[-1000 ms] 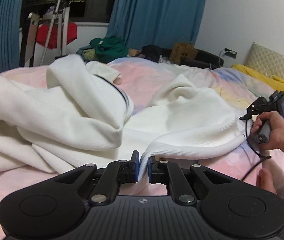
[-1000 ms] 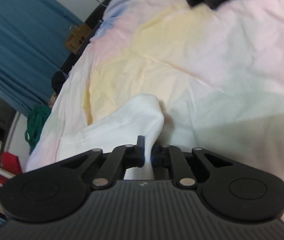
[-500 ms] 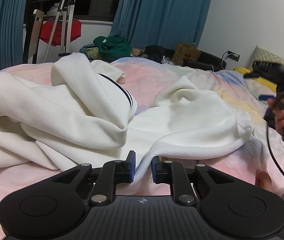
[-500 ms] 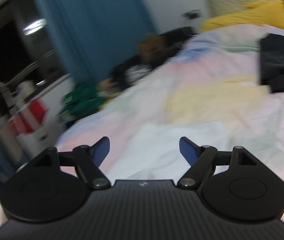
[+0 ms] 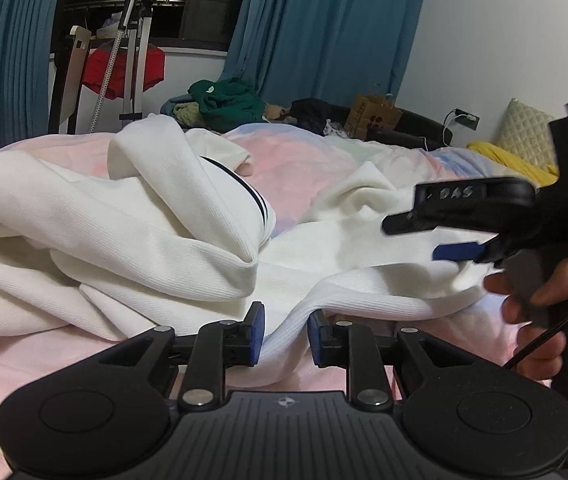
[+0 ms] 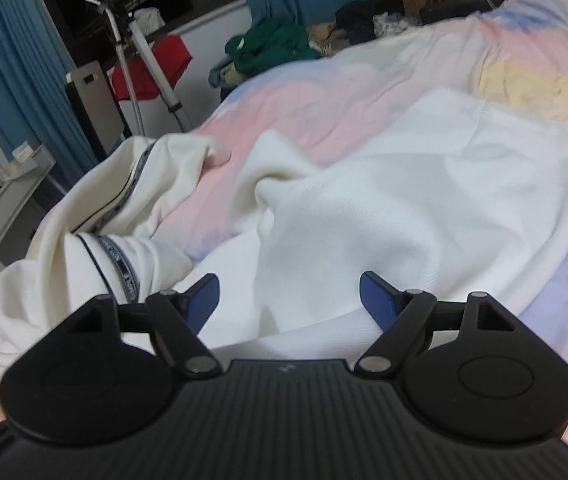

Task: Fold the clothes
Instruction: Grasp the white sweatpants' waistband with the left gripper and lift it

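Left gripper partly parted, white garment hem between its pads, grip unclear. Right gripper spread wide, empty, above garment.

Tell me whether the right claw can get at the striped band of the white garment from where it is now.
Probably yes. The right claw is open, holding nothing, above the white garment; the striped band lies exposed to its left, nothing covering it. The left claw straddles a hem elsewhere.
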`<action>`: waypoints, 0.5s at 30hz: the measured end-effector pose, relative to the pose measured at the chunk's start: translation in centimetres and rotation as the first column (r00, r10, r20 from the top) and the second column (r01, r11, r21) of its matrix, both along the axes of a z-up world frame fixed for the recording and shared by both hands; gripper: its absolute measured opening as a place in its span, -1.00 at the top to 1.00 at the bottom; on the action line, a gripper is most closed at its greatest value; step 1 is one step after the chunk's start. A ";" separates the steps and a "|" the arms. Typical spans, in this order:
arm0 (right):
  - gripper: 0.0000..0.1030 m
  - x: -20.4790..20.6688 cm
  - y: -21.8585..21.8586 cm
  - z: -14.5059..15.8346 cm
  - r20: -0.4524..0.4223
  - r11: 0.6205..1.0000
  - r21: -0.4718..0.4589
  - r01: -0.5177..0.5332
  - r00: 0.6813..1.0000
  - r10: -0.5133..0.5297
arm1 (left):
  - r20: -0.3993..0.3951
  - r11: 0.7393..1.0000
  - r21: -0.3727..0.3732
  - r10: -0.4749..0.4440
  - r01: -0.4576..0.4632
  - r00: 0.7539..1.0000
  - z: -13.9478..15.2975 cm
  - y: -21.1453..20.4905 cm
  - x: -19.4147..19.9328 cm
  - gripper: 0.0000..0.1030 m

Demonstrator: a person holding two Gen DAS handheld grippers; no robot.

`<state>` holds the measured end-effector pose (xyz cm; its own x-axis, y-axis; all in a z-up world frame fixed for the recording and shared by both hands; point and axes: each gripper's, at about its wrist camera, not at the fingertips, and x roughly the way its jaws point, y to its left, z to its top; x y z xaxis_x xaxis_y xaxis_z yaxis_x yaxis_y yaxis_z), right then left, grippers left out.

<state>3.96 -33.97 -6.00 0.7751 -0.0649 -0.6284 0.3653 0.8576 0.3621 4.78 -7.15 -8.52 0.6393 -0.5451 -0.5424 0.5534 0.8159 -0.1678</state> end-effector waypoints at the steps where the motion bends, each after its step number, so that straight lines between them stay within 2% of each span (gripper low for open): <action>1: -0.55 0.2 -0.1 -0.2 -0.007 1.000 0.016 -0.003 1.000 0.003 | -0.002 1.000 -0.006 0.004 -0.004 1.000 0.2 0.2 -0.1 0.43; 5: -0.55 0.8 -0.1 -1.3 -0.034 0.999 0.037 -0.011 0.999 0.012 | -0.004 1.000 -0.019 0.019 -0.019 1.000 0.9 1.2 -1.1 0.10; 9: -0.53 1.1 -0.3 -2.1 -0.059 0.999 0.052 -0.008 0.998 0.012 | -0.025 0.995 -0.081 0.053 -0.055 0.998 2.1 2.9 -1.7 -0.11; 13: -0.50 0.7 -0.9 -2.2 -0.048 0.995 0.103 0.010 0.999 -0.005 | -0.059 0.976 -0.151 0.148 -0.156 0.987 2.9 5.1 -1.6 -0.24; 15: -0.50 0.5 -1.2 -2.2 -0.039 0.991 0.129 0.020 0.999 -0.015 | -0.089 0.958 -0.184 0.207 -0.220 0.974 3.0 6.2 -1.2 -0.40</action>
<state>4.45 -35.17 -8.18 0.7499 0.0055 -0.6616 0.3958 0.7975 0.4553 3.62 -0.92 -5.49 0.7171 -0.4981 -0.4875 0.3517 0.8625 -0.3639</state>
